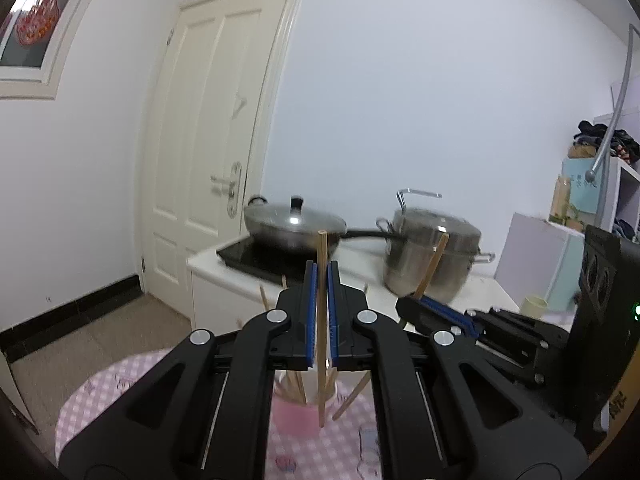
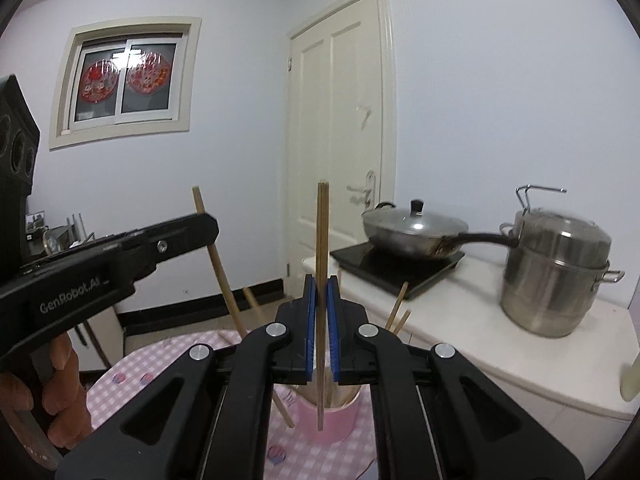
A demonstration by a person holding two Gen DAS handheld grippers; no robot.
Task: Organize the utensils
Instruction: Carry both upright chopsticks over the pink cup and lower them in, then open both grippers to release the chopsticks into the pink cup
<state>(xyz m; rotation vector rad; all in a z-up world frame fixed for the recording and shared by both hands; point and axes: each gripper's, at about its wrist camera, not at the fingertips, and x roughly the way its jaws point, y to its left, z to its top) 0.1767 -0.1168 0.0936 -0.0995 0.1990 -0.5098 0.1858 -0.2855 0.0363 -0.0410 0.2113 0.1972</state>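
Gripping one chopstick (image 1: 321, 312) each, both claws are closed on a stick that stands almost upright: the left claw (image 1: 322, 280) pinches its stick at the centre of the left-wrist picture, and the right claw (image 2: 321, 292) pinches the other chopstick (image 2: 322, 248) at the centre of the right-wrist picture. Each stick's lower tip hangs just in front of the pink cup (image 2: 329, 420) at the bottom centre, which already holds more sticks on the checked tablecloth (image 2: 132, 376). Judging by that, the coming move turns on bringing each upright stick over the cup's mouth, and neither claw looks clearly nearer
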